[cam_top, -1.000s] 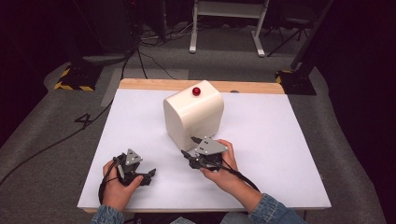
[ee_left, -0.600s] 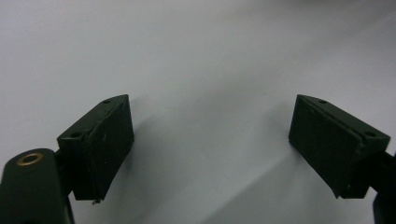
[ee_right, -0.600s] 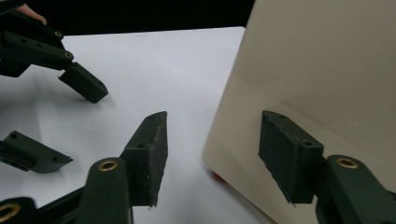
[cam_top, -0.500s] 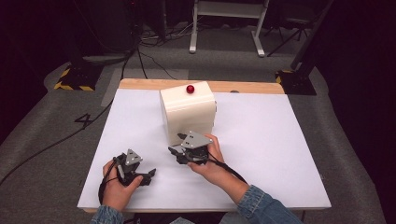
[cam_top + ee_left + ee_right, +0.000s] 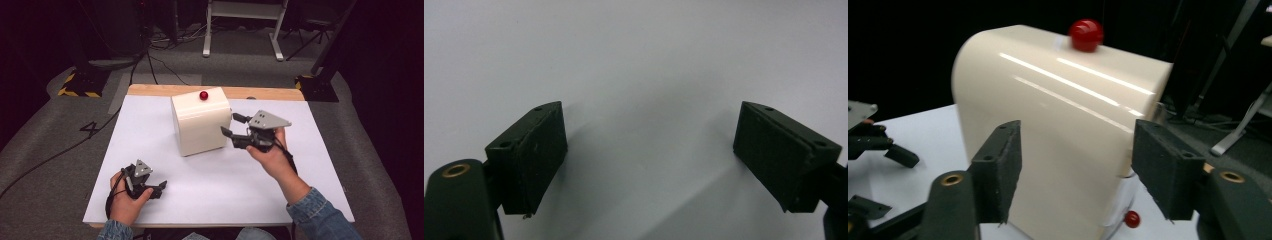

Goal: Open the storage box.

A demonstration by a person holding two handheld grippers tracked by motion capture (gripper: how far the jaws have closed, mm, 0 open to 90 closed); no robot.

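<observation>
A cream box (image 5: 200, 125) with a rounded top edge stands upright at the back middle of the white table (image 5: 300, 165). A red knob (image 5: 203, 95) sits on its top. My right gripper (image 5: 229, 123) hovers just right of the box and points at its side. Its jaws are open and have just been opening, with nothing pinched between them. In the right gripper view the box (image 5: 1058, 100) and its knob (image 5: 1086, 35) stand just beyond the right gripper (image 5: 1075, 170). A small red knob (image 5: 1132, 218) shows low on the box. My left gripper (image 5: 159, 189) rests open on the table's near left, and in its own view the left gripper (image 5: 649, 155) has bare table between its jaws.
A wooden strip (image 5: 270, 93) runs along the table's far edge. Beyond it on the grey carpet are cables (image 5: 150, 55), a black stand base with yellow stripes (image 5: 80, 85) and white frame legs (image 5: 240, 30). White table surface lies between the box and the near edge.
My right hand has swung from the box's near side round to its right side and risen, jaws wider. The box has turned from diagonal to nearly square. The left hand has stayed put.
</observation>
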